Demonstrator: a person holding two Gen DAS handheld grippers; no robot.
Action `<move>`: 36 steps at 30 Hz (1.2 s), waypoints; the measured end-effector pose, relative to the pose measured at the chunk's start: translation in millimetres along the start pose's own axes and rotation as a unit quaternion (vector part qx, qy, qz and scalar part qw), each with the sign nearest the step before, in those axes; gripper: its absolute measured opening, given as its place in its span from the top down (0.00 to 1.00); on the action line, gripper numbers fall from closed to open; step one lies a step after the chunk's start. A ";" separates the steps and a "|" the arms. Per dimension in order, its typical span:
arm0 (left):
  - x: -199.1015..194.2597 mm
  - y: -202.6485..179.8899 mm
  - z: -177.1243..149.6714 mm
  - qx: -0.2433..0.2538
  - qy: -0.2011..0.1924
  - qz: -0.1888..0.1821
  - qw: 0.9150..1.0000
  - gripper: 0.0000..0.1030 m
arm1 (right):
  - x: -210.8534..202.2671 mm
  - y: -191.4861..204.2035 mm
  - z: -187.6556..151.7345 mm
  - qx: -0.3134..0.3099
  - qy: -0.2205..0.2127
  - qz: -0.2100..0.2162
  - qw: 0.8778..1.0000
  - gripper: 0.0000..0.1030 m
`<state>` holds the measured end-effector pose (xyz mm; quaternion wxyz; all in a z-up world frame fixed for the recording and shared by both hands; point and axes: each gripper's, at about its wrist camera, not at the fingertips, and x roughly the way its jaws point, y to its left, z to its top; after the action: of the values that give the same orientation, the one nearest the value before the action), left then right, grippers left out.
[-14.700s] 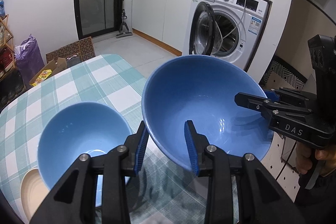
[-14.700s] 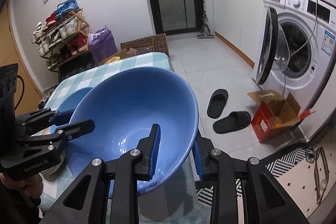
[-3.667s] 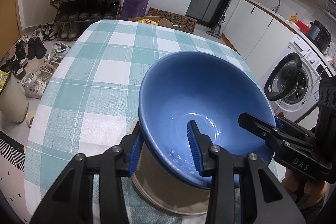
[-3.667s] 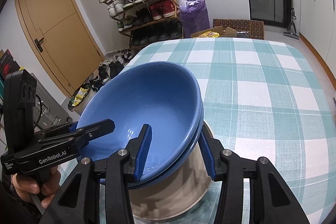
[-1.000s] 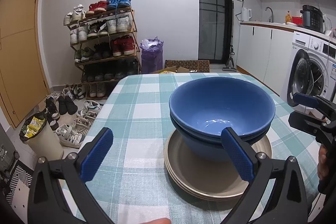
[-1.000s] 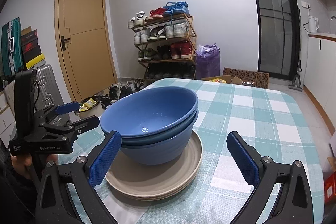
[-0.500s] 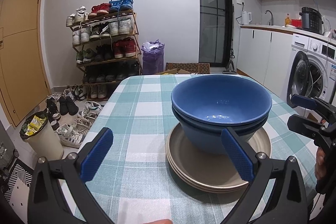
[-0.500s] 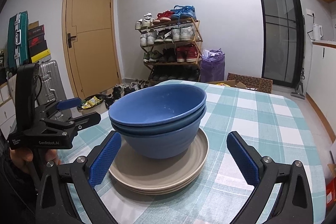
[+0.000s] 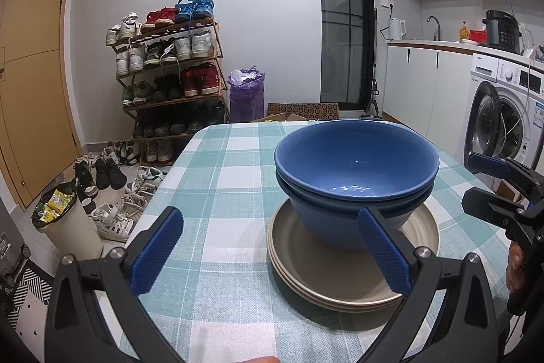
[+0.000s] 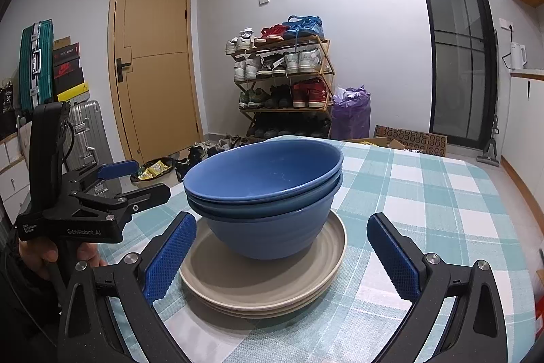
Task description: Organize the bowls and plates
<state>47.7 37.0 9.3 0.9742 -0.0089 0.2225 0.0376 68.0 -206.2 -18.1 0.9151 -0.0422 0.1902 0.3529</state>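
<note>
Two blue bowls (image 9: 355, 179) sit nested on a stack of beige plates (image 9: 340, 281) on the checked table (image 9: 217, 179). The same bowls (image 10: 268, 189) and plates (image 10: 268, 284) show in the right wrist view. My left gripper (image 9: 270, 247) is open and empty, held back from the stack at its near left side; it also shows in the right wrist view (image 10: 136, 179). My right gripper (image 10: 277, 250) is open and empty, low in front of the stack; it shows at the right edge of the left wrist view (image 9: 476, 182).
A shoe rack (image 9: 170, 73) stands beyond the table's far end, with a purple bag (image 9: 246, 94) and cardboard boxes (image 9: 302, 111). A washing machine (image 9: 503, 121) stands at the right. A bin (image 9: 68, 223) and loose shoes lie on the floor left of the table.
Both bowls were carried and nested onto the plates, then both grippers opened and let go. In the last second both have drawn back and sunk lower.
</note>
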 end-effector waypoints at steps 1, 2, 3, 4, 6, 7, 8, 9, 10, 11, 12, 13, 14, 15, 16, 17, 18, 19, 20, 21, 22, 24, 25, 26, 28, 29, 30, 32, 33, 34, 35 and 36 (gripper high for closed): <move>0.0 0.0 0.1 0.000 -0.001 0.000 1.000 0.00 | 0.2 -0.6 -0.5 0.001 0.000 0.000 1.000 0.01; 0.1 0.0 0.4 -0.001 -0.001 -0.001 1.000 0.00 | 1.0 -1.2 -1.0 0.003 -0.001 -0.001 1.000 0.01; -0.2 0.1 -0.1 -0.001 0.000 -0.001 1.000 0.00 | 1.7 -2.0 -1.2 0.005 -0.001 0.000 1.000 0.01; -0.3 0.3 0.0 -0.002 0.000 -0.001 1.000 0.00 | 2.0 -3.5 -1.4 0.005 0.000 0.000 1.000 0.01; -0.3 1.2 0.5 -0.004 0.001 -0.001 1.000 0.00 | 2.0 -4.0 -1.9 0.005 -0.002 -0.001 1.000 0.01; -0.4 1.1 0.6 -0.004 0.001 -0.002 1.000 0.00 | 1.9 -3.9 -1.9 0.005 -0.001 0.000 1.000 0.01; -0.5 1.1 0.8 -0.003 0.001 -0.001 1.000 0.00 | 2.3 -3.8 -2.0 0.006 -0.002 0.000 1.000 0.01; -0.5 1.2 0.8 -0.004 0.001 -0.001 1.000 0.00 | 0.8 -3.8 -1.7 0.006 -0.003 0.000 1.000 0.01; -0.6 1.3 1.0 -0.004 0.001 -0.001 1.000 0.00 | 0.8 -3.8 -1.6 0.005 -0.003 0.000 1.000 0.01; -0.7 1.7 1.1 -0.005 0.001 -0.001 1.000 0.00 | 0.8 -4.0 -1.6 0.006 -0.003 0.001 1.000 0.01; -0.8 1.7 1.1 -0.005 0.000 -0.001 1.000 0.00 | 0.2 -4.0 -1.8 0.006 -0.004 0.001 1.000 0.01; -1.1 2.1 1.1 -0.006 -0.001 -0.001 1.000 0.00 | 0.3 -3.9 -1.7 0.006 -0.005 0.000 1.000 0.01; -1.3 2.2 1.3 -0.006 -0.001 -0.002 1.000 0.00 | 0.8 -3.9 -1.6 0.006 -0.005 0.001 1.000 0.01; -1.5 2.7 1.4 -0.006 -0.001 -0.003 1.000 0.00 | 0.0 -4.2 -1.8 0.006 -0.005 0.001 1.000 0.01; -1.8 3.0 1.4 -0.007 -0.002 -0.003 1.000 0.00 | -0.5 -4.2 -1.8 0.006 -0.006 0.001 1.000 0.01; -1.9 3.1 1.5 -0.007 -0.003 -0.003 1.000 0.00 | -0.3 -3.9 -1.7 0.006 -0.006 0.001 1.000 0.01; -1.6 3.3 1.5 -0.007 -0.003 -0.003 1.000 0.00 | -1.4 -4.1 -2.4 0.006 -0.006 0.001 1.000 0.01; -1.6 3.3 1.5 -0.007 -0.003 -0.004 1.000 0.00 | -1.8 -3.8 -2.3 0.006 -0.007 0.002 1.000 0.01; -1.4 3.4 1.6 -0.007 -0.003 -0.004 1.000 0.00 | -1.4 -3.9 -2.2 0.006 -0.007 0.001 1.000 0.01; -1.5 3.4 1.5 -0.008 -0.003 -0.004 1.000 0.00 | -1.5 -3.7 -2.2 0.006 -0.007 0.001 1.000 0.01; -1.6 3.5 1.4 -0.008 -0.003 -0.005 1.000 0.00 | -1.6 -3.7 -1.9 0.006 -0.006 0.002 1.000 0.01; -1.8 4.1 1.4 -0.008 -0.003 -0.006 1.000 0.00 | -1.9 -3.6 -1.6 0.006 -0.008 0.002 1.000 0.01; -1.8 4.0 1.5 -0.007 -0.003 -0.005 1.000 0.00 | -2.0 -3.6 -1.6 0.006 -0.007 0.003 1.000 0.01; -1.3 4.0 1.1 -0.007 -0.003 -0.006 1.000 0.00 | -1.6 -3.4 -1.5 0.006 -0.007 0.004 1.000 0.01; -1.4 4.1 1.4 -0.008 -0.003 -0.007 1.000 0.00 | -2.6 -3.1 -1.5 0.006 -0.010 0.001 1.000 0.01; -1.3 4.1 1.3 -0.008 -0.003 -0.007 1.000 0.00 | -3.1 -3.4 -1.5 0.007 -0.012 0.000 1.000 0.01; -1.2 4.0 1.3 -0.007 -0.003 -0.006 1.000 0.00 | -3.6 -4.2 -1.1 0.009 -0.014 0.001 1.000 0.01; -0.8 3.7 1.5 -0.008 -0.003 -0.007 1.000 0.00 | -4.1 -5.0 -0.5 0.010 -0.014 0.003 1.000 0.01; -0.9 3.5 1.4 -0.008 -0.003 -0.007 1.000 0.00 | -4.6 -5.6 -0.3 0.009 -0.015 0.002 1.000 0.01; -0.6 3.1 1.3 -0.007 -0.002 -0.007 1.000 0.00 | -4.2 -5.7 0.0 0.010 -0.014 0.002 1.000 0.01; -0.5 2.5 1.4 -0.006 -0.002 -0.006 1.000 0.00 | -4.5 -6.0 -0.3 0.011 -0.015 0.003 1.000 0.01; -0.9 3.1 1.2 -0.006 -0.003 -0.007 1.000 0.00 | -4.9 -5.6 -0.4 0.010 -0.016 0.002 1.000 0.01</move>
<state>47.2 40.1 10.8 0.9749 -0.0164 0.2195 0.0327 68.3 -213.5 -17.0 0.9176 -0.0268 0.1796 0.3536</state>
